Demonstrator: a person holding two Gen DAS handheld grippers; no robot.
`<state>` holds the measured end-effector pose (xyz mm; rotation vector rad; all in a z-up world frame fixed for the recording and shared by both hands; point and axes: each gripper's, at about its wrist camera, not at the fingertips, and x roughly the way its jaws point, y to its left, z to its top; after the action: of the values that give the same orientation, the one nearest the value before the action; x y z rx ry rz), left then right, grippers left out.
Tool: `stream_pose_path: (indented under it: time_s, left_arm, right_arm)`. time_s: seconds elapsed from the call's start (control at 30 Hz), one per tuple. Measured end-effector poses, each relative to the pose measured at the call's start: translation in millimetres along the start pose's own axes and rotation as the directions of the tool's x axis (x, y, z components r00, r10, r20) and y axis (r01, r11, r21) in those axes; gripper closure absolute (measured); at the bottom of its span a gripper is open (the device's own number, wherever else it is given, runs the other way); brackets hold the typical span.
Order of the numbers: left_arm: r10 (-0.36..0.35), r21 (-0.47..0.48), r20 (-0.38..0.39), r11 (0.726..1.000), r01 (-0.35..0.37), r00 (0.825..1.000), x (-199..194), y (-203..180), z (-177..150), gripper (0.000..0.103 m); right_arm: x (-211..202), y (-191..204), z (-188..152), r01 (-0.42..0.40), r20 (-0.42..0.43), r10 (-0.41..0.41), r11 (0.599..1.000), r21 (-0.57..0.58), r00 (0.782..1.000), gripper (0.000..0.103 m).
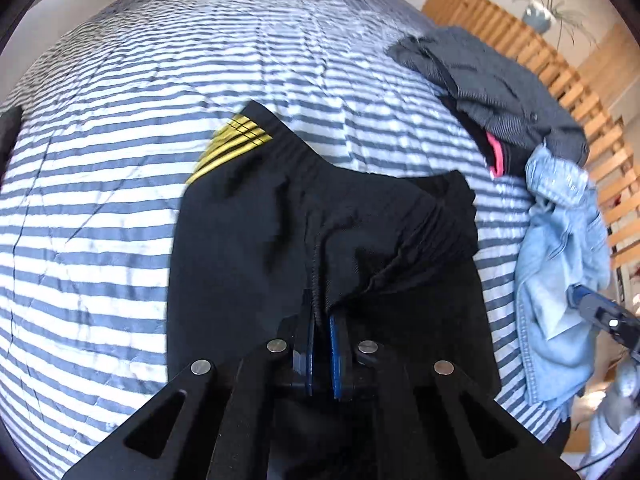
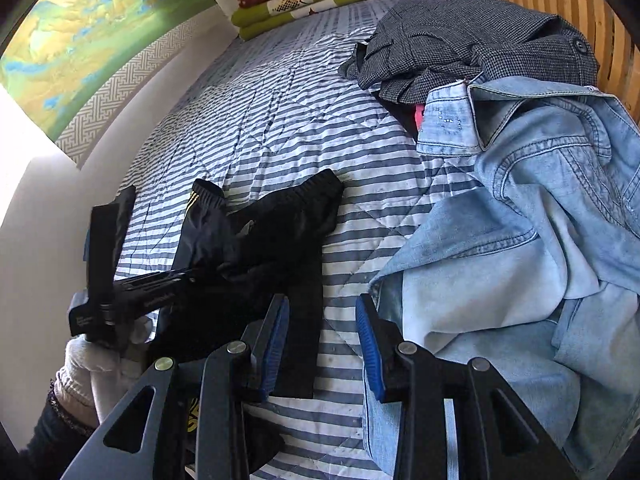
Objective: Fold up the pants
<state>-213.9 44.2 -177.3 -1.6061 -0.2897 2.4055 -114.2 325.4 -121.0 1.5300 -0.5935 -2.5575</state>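
Observation:
Black track pants (image 1: 280,232) with yellow side stripes lie on the striped bed, waistband toward the far end. My left gripper (image 1: 321,320) is shut on a lifted fold of the black fabric near the middle seam. In the right wrist view the same pants (image 2: 260,240) lie left of centre, with the left gripper (image 2: 192,276) pinching them from the left, held by a white-gloved hand (image 2: 88,364). My right gripper (image 2: 322,320) stands open above the bed, its blue pads empty, just right of the pants' edge.
A light blue denim shirt (image 2: 520,240) is piled to the right, a grey tweed garment (image 2: 460,44) behind it. Folded green blankets (image 2: 312,0) sit at the bed's far end. A wooden slatted headboard (image 1: 560,80) runs along the right side; a wall lies to the left.

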Motion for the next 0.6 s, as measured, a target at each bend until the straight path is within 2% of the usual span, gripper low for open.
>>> stream_pose_path:
  time_s: [0.1,0.2,0.27,0.33,0.43,0.5,0.53,0.57,0.6]
  left_arm:
    - [-0.033,-0.092,0.059,0.995,0.038,0.998,-40,40,-13,0.098]
    - [0.005,-0.192,0.091,0.981,0.013,0.996,-69,90,-28,0.098]
    - [0.058,-0.268,0.096,0.963,-0.03,0.994,-78,124,-36,0.098]
    - [0.119,-0.325,0.064,0.941,-0.092,0.991,-80,154,-47,0.098]
    - [0.194,-0.378,0.034,0.911,-0.167,0.98,-87,190,-63,0.095]
    - [0.208,-0.392,0.024,0.902,-0.182,0.978,-89,204,-70,0.075]
    - [0.205,-0.398,0.035,0.901,-0.174,0.978,-92,210,-75,0.06]
    - [0.203,-0.397,0.049,0.902,-0.167,0.978,-95,212,-76,0.051]
    - [0.202,-0.389,0.054,0.906,-0.165,0.978,-97,214,-76,0.047]
  right_arm:
    - [4,6,5,-0.018,0.001,0.018,1.0,-0.019,1.0,0.071]
    - [13,20,11,-0.024,-0.005,0.023,0.998,-0.055,1.0,0.071]
    - [21,31,16,-0.033,-0.011,0.032,0.996,-0.077,0.999,0.071]
    - [31,43,20,-0.039,-0.023,0.037,0.994,-0.099,0.999,0.071]
    - [48,62,25,-0.061,-0.055,0.054,0.99,-0.131,0.997,0.072]
    - [59,76,28,-0.077,-0.077,0.066,0.985,-0.157,0.995,0.071]
    - [65,82,30,-0.078,-0.087,0.064,0.983,-0.169,0.994,0.071]
    - [71,89,32,-0.081,-0.097,0.065,0.981,-0.179,0.993,0.07]
    - [78,96,34,-0.088,-0.111,0.068,0.978,-0.189,0.991,0.069]
